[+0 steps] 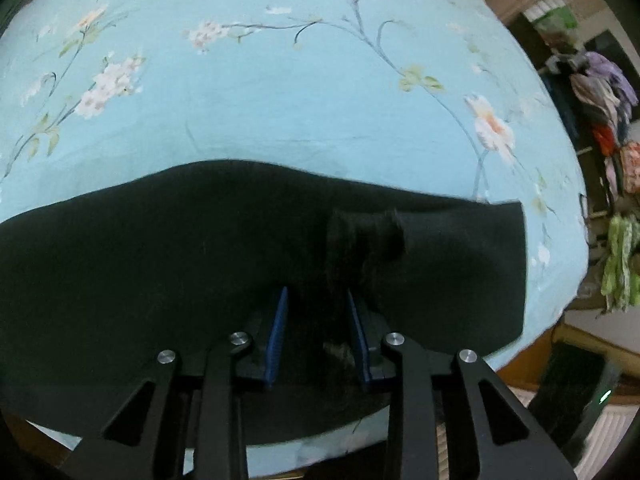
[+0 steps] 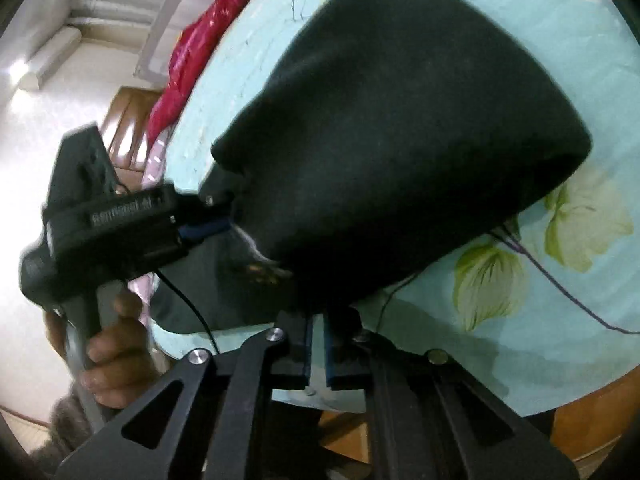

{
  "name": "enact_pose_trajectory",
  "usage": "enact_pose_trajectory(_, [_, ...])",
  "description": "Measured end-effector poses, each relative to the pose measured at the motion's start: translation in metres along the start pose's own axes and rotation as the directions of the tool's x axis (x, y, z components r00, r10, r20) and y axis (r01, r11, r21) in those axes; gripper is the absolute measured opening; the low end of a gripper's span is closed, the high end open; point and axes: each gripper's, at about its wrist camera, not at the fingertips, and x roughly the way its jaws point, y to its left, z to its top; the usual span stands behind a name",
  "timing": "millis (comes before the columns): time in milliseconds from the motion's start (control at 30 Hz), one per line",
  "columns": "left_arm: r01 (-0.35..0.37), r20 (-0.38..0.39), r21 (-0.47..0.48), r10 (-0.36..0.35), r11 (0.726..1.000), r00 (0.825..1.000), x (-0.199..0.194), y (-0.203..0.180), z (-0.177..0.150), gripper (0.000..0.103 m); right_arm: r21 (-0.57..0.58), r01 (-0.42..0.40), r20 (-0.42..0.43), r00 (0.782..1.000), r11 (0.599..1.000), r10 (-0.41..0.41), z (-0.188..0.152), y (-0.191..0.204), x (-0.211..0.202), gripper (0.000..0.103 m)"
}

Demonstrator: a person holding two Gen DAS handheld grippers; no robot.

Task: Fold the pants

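Black pants (image 1: 200, 256) lie across a light blue floral bedsheet (image 1: 280, 92), spread from left to right. My left gripper (image 1: 316, 296) has its blue-padded fingers around a bunched fold of the fabric near the near edge, shut on it. In the right wrist view the pants (image 2: 400, 128) hang lifted as a dark mass over the sheet (image 2: 540, 280). My right gripper (image 2: 318, 320) is nearly closed, pinching the lower edge of the pants. The left gripper (image 2: 224, 220) shows there at left, held by a hand, gripping the same edge.
A rack of hanging clothes (image 1: 608, 120) stands at the right beyond the bed. A red quilt (image 2: 200, 40) lies along the bed's far side. A wooden bed frame (image 2: 592, 420) shows below the sheet. A thin black cable (image 2: 192, 312) trails from the left gripper.
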Motion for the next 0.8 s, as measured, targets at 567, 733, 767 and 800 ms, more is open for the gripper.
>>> enact_pose_trajectory(567, [0.034, 0.231, -0.037, -0.024, 0.999, 0.973, -0.101, 0.104, -0.079, 0.059, -0.153, 0.205, 0.209, 0.963, 0.967, -0.171, 0.026, 0.053, -0.040, 0.062])
enact_pose_trajectory(733, [0.092, 0.377, -0.223, -0.002, 0.970, 0.926, -0.163, 0.216, -0.105, 0.071, -0.385, 0.240, 0.135, 0.970, 0.891, -0.203, 0.009, 0.118, 0.001, 0.067])
enact_pose_trajectory(767, [0.100, 0.387, -0.268, 0.012, 0.958, 0.922, -0.170, 0.240, -0.111, 0.072, -0.444, 0.244, 0.110, 0.970, 0.862, -0.217, 0.003, 0.137, 0.019, 0.067])
enact_pose_trajectory(800, [0.109, 0.387, -0.293, 0.014, 0.950, 0.922, -0.173, 0.253, -0.111, 0.072, -0.486, 0.240, 0.090, 0.970, 0.840, -0.225, -0.002, 0.150, 0.033, 0.068])
